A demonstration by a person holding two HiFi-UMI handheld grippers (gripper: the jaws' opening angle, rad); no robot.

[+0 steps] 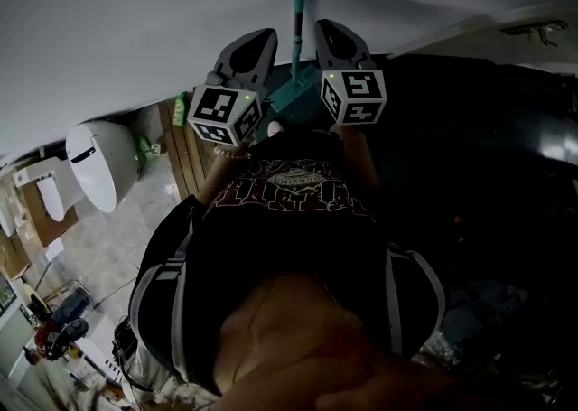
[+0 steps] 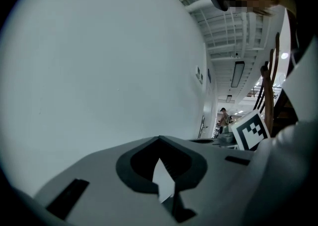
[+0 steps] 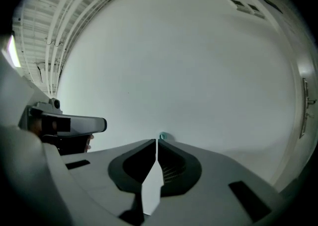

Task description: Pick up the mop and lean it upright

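Observation:
The mop's teal handle (image 1: 299, 19) stands upright against the white wall (image 1: 135, 30), and its teal base (image 1: 291, 98) shows between the two marker cubes. My left gripper (image 1: 260, 39) is just left of the handle and my right gripper (image 1: 330, 30) just right of it; neither holds it. The left gripper (image 2: 159, 138) has its jaws meeting at the tip with nothing between them. The right gripper (image 3: 156, 141) has its jaws closed to a thin slit, also empty, and the handle's teal tip (image 3: 162, 136) peeks out just beyond them.
A white toilet-like fixture (image 1: 97, 162) and wooden slats (image 1: 186, 153) stand at the left by the wall. Clutter lies on the floor at the lower left (image 1: 59, 332). The person's dark shirt (image 1: 289, 219) fills the middle. A distant person (image 2: 224, 116) stands down a corridor.

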